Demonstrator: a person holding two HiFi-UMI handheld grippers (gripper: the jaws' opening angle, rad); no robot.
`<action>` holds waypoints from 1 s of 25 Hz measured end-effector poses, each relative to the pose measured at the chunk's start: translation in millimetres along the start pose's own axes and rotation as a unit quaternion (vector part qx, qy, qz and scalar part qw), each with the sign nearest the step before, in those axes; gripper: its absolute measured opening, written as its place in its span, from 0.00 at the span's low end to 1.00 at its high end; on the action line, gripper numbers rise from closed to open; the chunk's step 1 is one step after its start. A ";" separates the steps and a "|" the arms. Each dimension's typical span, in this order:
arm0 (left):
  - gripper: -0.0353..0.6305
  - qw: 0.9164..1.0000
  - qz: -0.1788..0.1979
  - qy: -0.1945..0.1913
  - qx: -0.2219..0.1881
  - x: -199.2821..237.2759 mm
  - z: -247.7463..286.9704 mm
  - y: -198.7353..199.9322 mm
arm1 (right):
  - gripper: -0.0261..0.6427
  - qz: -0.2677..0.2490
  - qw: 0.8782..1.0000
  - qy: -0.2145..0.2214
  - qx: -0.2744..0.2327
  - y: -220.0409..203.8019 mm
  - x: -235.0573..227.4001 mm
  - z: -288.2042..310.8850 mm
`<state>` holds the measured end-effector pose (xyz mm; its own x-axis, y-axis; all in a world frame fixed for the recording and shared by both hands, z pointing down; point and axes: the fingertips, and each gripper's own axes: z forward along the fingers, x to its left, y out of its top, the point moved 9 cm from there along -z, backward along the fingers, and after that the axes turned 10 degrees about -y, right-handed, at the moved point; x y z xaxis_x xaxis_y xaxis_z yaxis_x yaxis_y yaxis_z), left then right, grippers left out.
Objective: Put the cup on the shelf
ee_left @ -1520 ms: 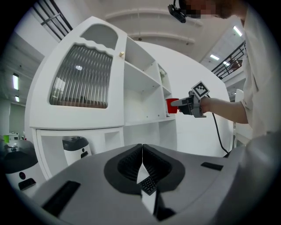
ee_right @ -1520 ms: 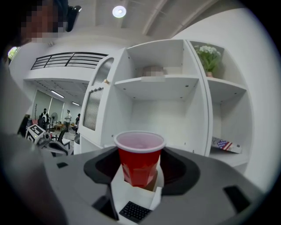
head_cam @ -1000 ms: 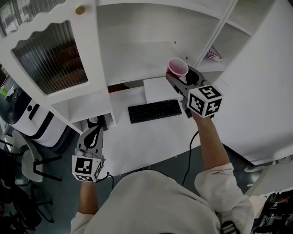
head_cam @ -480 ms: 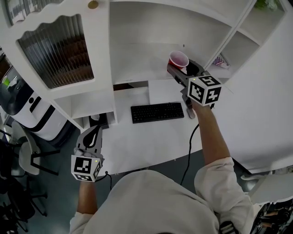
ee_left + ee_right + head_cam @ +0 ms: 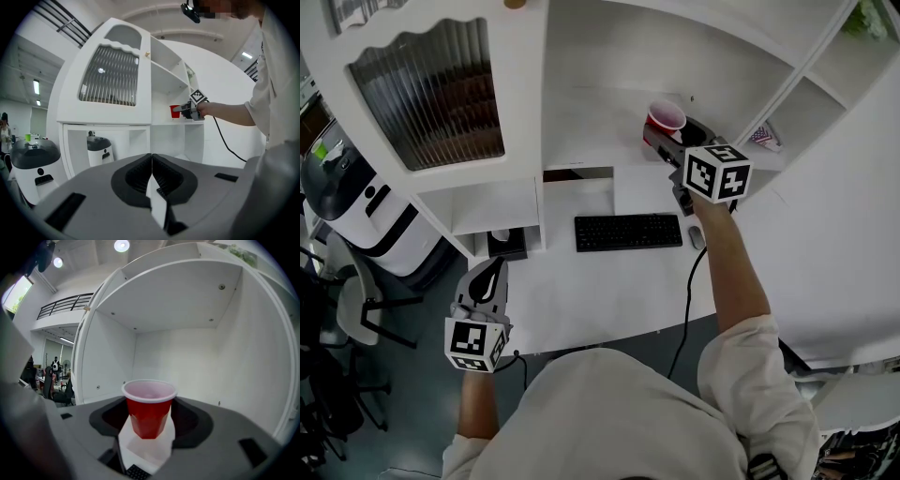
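The red cup (image 5: 149, 401) is held upright, low on its wall, between the fingers of the right gripper (image 5: 148, 423) at the mouth of the shelf (image 5: 591, 122) compartment. It is judged light, thin-walled and easily crushed, so a gentle mid-wall hold is advised. The left gripper (image 5: 151, 174) fingers are closed on nothing. No writing is legible.

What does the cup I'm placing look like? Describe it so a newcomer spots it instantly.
Start at the white shelf unit above the desk, then the open bay right of its ribbed-glass door. There the right tongs grip a red cup with a pale inside, upright: the only cup there, red against white panels.
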<state>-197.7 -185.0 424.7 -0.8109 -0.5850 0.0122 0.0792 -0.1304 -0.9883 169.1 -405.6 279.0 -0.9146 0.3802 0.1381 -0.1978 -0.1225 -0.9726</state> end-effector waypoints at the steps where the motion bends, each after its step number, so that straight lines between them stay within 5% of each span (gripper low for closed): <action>1: 0.06 1.000 -0.001 0.002 0.000 -0.2 -0.6 -0.7 | 0.47 0.000 1.000 0.002 0.002 -0.7 0.7 2.3; 25: 0.06 1.000 -0.011 0.018 0.005 3.5 -8.6 -8.6 | 0.47 -0.010 0.999 0.014 0.035 -14.5 15.8 30.2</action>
<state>-206.2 -179.0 431.9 -0.8330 -0.5526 0.0278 0.0674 -0.1512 -0.9862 146.9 -425.5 301.0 -0.8998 0.4091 0.1517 -0.2414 -0.1772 -0.9541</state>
